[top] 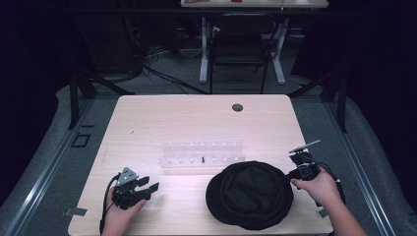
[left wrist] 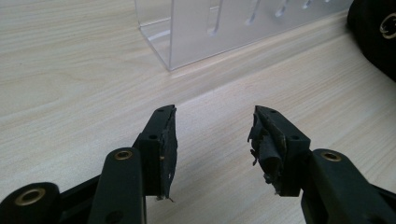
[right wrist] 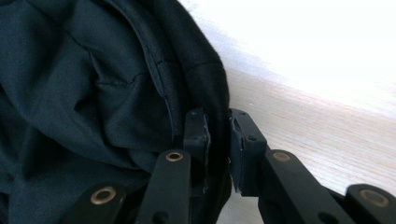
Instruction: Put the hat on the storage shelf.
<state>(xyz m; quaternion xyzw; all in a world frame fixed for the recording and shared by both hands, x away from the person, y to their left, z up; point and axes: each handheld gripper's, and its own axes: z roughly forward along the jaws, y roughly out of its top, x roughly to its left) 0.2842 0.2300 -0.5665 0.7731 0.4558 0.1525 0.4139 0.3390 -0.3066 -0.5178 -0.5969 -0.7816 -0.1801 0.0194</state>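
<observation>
Tabletop (top: 147,118) bears black hat (top: 248,194); right gripper (right wrist: 218,135) seemingly clamps its rim (left gripper (left wrist: 212,140) apart).

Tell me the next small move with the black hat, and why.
Probably lift the hat's rim slightly. The right hand-held gripper has its jaws closed on the edge of the black hat, while the left hand-held gripper rests open on the table, away from it.
</observation>
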